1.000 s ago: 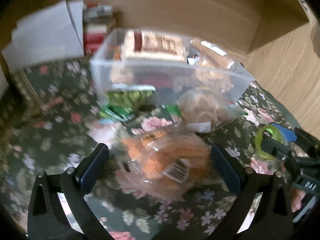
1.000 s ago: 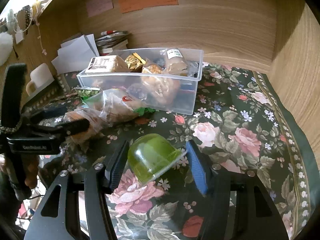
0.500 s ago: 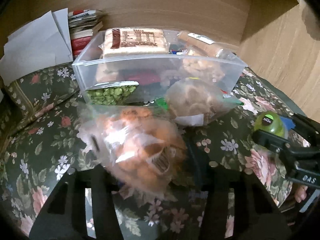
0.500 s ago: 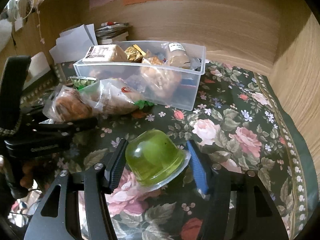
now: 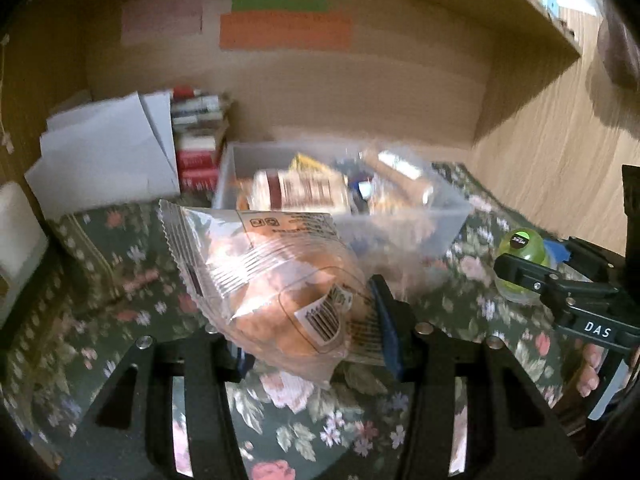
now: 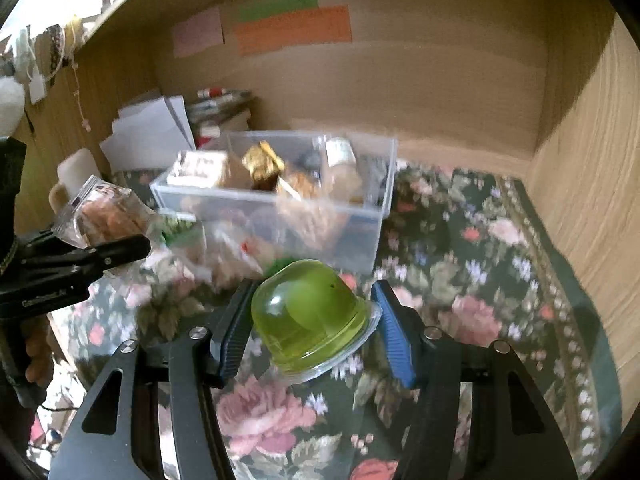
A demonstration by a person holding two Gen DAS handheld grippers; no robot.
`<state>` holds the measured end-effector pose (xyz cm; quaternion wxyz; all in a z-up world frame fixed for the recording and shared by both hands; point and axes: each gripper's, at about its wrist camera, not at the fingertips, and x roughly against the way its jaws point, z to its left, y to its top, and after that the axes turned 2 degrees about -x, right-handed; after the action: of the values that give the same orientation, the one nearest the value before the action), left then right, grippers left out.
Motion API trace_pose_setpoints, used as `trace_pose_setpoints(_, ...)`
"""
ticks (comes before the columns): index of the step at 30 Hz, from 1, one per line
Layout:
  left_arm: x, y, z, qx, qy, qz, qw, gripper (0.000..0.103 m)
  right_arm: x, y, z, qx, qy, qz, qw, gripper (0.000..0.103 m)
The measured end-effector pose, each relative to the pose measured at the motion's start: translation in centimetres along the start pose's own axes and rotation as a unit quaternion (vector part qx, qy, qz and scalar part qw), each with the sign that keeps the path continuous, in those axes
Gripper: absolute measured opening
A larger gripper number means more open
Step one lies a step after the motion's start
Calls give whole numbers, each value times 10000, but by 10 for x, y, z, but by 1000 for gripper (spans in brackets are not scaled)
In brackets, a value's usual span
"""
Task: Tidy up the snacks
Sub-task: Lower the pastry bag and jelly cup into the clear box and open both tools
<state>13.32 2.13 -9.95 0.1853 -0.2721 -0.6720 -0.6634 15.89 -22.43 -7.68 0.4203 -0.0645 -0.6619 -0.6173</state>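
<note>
Wooden alcove, floral cloth [image 6: 472, 248] on the shelf, coloured paper notes [image 6: 292, 28] on the back wall. Landmark: the clear plastic bin [image 5: 440, 216], sitting on the cloth near the back wall.

Left gripper [image 5: 308, 332] is clamped on a clear bag of orange snacks [image 5: 276, 280], in front of the bin and off the cloth. The bag's long axis runs diagonally, crimped end pointing up-left toward the white papers [image 5: 104, 152], barcode end down by the blue pad. A second ago the jaws were wide, with the bag lying loose on the cloth between them; since then they have closed on it and the bag has come up.

Right gripper [image 6: 312, 328] holds a green jelly cup [image 6: 308, 312] in front of the bin, dome tilted up toward the bin, sealed rim toward the camera. Same grip as a second ago, cup slightly higher.

Bin contents: a wrapped block with a brown printed label [image 5: 300, 192], a gold foil piece [image 6: 264, 164], and several clear bags of brownish snacks; details blurred. More bagged snacks [image 6: 224, 252] lie on the cloth against the bin's front wall. Books [image 5: 196, 148] are stacked left of the bin.
</note>
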Motion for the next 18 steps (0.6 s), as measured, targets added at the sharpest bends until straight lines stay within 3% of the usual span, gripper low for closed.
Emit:
trace_pose_setpoints(12,3,59,10,-70,117,-607,9981,50,1,56,13,319,27,-595,9977,55)
trace_pose_setpoints(18,-12,83,21,-56,158,-666,9976,50,-20,84,20,399,85,-636,9971,55)
